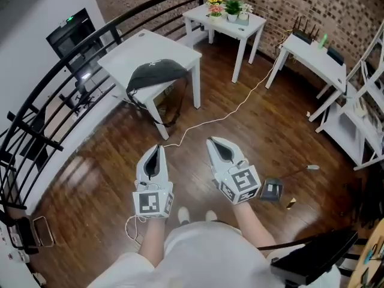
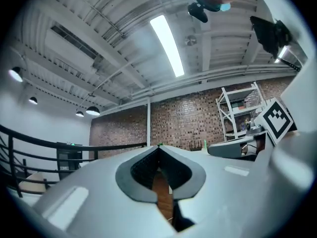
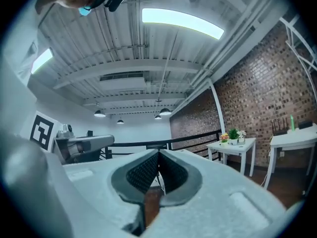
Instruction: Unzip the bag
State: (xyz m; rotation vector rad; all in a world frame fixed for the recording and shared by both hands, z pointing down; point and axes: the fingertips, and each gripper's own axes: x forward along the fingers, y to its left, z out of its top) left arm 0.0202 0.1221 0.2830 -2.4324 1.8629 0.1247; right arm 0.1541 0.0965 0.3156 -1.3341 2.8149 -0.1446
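Note:
A dark grey bag [image 1: 155, 74] lies on the front edge of a white table [image 1: 135, 51], its black strap hanging toward the floor. Both grippers are held low over the wooden floor, well short of that table. My left gripper [image 1: 157, 146] is shut, with nothing between its tips. My right gripper [image 1: 211, 140] is shut too and holds nothing. Each gripper view looks upward at the ceiling; the left gripper [image 2: 158, 147] and right gripper [image 3: 159, 151] show their tips pressed together. The bag is not visible in either gripper view.
A black railing [image 1: 54, 83] curves along the left. A small white table with potted flowers [image 1: 225, 18] stands at the back, another white table [image 1: 313, 56] and white shelves [image 1: 360, 119] on the right. A white cable [image 1: 216, 119] runs across the floor. A small black device [image 1: 271, 189] lies by my right.

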